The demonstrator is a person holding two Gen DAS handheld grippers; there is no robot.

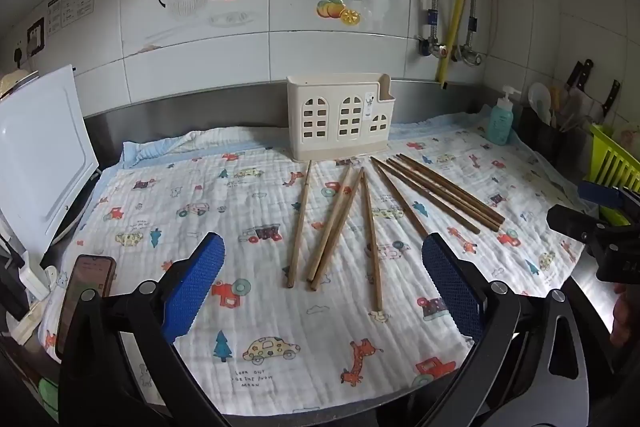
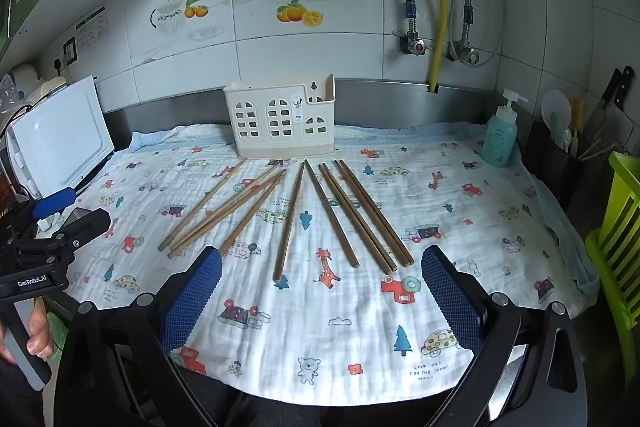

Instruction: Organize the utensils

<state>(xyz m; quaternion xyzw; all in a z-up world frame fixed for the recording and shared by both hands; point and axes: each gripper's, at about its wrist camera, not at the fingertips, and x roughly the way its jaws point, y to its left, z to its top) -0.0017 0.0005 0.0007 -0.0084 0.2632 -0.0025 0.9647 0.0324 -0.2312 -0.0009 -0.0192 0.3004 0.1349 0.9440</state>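
Several wooden chopsticks lie fanned on a cartoon-print cloth (image 1: 256,323): a paler group (image 1: 332,223) (image 2: 224,211) to the left and a darker group (image 1: 440,193) (image 2: 360,215) to the right. Behind them a cream utensil holder (image 1: 340,115) (image 2: 280,119) with window cutouts stands upright, and no utensils show in it. My left gripper (image 1: 323,241) hovers open over the near ends of the paler sticks, touching nothing. My right gripper (image 2: 321,253) hovers open just short of the darker sticks' near ends, with nothing between its blue pads (image 2: 452,291).
A teal soap bottle (image 1: 500,123) (image 2: 498,135) stands at the back right. Past it come a dark utensil tub (image 2: 560,147), knives and a green rack (image 2: 616,247). On the left are a white board (image 1: 40,155) and a phone (image 1: 84,291). A tiled wall runs behind.
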